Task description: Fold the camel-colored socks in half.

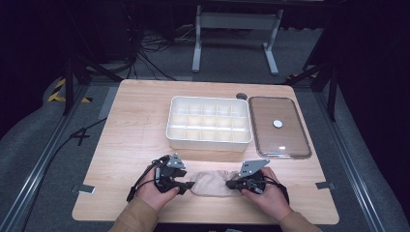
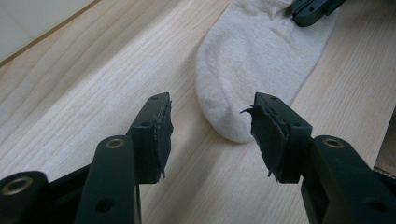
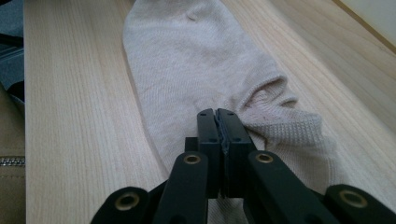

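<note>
Right hand-held gripper (image 3: pixel 219 122) pinches the sock (image 3: pixel 196 70); left hand-held gripper (image 2: pixel 210 133) gapes beside its toe.

From my grippers, bare table (image 1: pixel 130 125) runs free toward 9 and 10 o'clock. At 12 o'clock the white divided tray (image 1: pixel 209 139) blocks a straight push forward, and the clear lid (image 1: pixel 279 126) lies flat at 1 o'clock, just beside it. Between tray and sock (image 1: pixel 212 182) I have a narrow open strip.
</note>
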The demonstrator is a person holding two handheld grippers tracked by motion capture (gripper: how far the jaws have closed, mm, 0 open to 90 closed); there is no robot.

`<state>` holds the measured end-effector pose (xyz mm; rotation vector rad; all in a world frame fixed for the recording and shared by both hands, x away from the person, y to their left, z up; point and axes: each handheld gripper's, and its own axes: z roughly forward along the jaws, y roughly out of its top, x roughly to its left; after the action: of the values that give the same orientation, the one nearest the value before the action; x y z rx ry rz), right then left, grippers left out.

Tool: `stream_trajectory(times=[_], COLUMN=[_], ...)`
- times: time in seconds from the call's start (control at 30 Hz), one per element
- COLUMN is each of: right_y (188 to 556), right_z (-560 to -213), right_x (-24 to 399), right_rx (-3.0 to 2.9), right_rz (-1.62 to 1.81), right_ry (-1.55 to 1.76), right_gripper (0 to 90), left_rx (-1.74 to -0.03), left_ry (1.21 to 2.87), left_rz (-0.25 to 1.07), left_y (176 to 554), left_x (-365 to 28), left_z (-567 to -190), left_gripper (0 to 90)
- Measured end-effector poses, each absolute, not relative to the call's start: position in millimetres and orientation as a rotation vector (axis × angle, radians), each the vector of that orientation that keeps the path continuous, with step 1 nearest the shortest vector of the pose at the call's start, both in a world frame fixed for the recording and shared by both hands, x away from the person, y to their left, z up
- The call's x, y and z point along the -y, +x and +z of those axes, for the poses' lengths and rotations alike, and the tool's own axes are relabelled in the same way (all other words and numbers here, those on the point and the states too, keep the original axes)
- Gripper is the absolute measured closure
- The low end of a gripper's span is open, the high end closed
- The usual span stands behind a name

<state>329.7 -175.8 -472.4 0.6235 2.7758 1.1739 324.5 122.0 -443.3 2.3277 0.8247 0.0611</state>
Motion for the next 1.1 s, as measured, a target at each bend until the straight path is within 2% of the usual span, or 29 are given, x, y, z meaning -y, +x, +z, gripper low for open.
stream_trajectory(times=[0.23, 0.47, 0.7, 1.0, 1.1], right_y=[328.2, 326.6, 325.1, 322.1, 320.8], right_z=[-473.2, -473.6, -473.7, -473.1, -472.0], right_x=[176.3, 176.2, 176.0, 175.1, 175.5], right_rx=[-2.763, -2.749, -2.74, -2.726, -2.73], right_rz=[1.178, 1.177, 1.174, 1.157, 1.156], right_ry=[0.617, 0.606, 0.605, 0.591, 0.584], right_gripper=[89.5, 89.5, 89.4, 88.8, 85.8], left_rx=[-0.816, -0.87, -0.844, -0.8, -0.787], left_ry=[2.352, 2.393, 2.433, 2.446, 2.434], left_rz=[0.071, 0.069, 0.073, 0.062, 0.02], left_y=[329.2, 335.4, 335.5, 332.4, 332.8], left_x=[-105.2, -101.7, -95.3, -90.1, -89.8], left_z=[-445.6, -455.2, -458.6, -458.5, -459.4], left_gripper=[48.2, 49.2, 51.2, 67.4, 79.2])
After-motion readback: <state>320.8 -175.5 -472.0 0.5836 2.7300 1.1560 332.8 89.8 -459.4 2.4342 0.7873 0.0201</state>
